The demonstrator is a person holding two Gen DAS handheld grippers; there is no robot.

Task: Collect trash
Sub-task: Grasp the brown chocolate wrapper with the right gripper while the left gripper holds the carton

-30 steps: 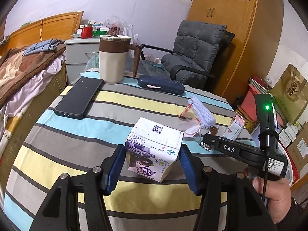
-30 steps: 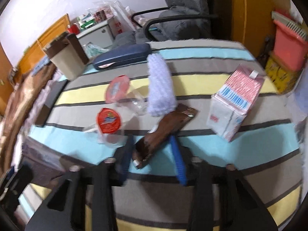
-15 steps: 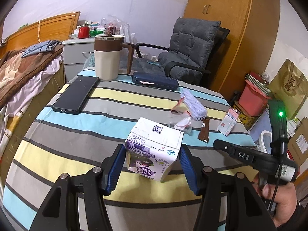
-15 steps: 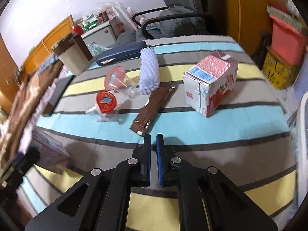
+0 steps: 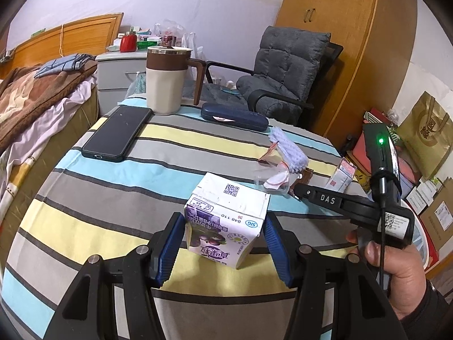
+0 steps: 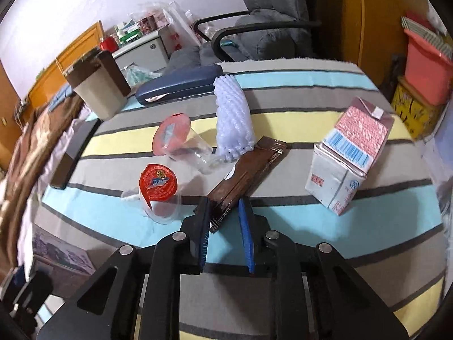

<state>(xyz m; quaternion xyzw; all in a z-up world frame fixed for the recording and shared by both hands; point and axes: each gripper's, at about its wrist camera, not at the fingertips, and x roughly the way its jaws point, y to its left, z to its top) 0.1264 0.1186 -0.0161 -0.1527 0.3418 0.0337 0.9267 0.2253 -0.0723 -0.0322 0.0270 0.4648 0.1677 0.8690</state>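
A purple milk carton (image 5: 226, 226) sits between the blue pads of my left gripper (image 5: 223, 243), which is shut on its two sides just over the striped table (image 5: 113, 198). My right gripper (image 6: 223, 202) reaches in from the right (image 5: 296, 191). Its jaws are opening, and the near end of a brown snack wrapper (image 6: 249, 167) lies between them without being pressed. A pink milk carton (image 6: 348, 164) stands to the wrapper's right. A white foam net (image 6: 232, 119) and two clear cups with red lids (image 6: 158, 184) (image 6: 172, 133) lie to its left and behind it.
At the table's far side stand a beige and brown mug (image 5: 167, 79), a dark phone (image 5: 116, 133) and a blue glasses case (image 5: 235, 116). Behind is a grey armchair (image 5: 283, 70); a bed (image 5: 34, 99) is on the left, and boxes and bags (image 5: 424, 136) are on the right.
The right gripper shut empty and drew back from the brown wrapper, then came forward again with its jaws apart around the wrapper's near end. The left gripper kept hold of the purple carton.
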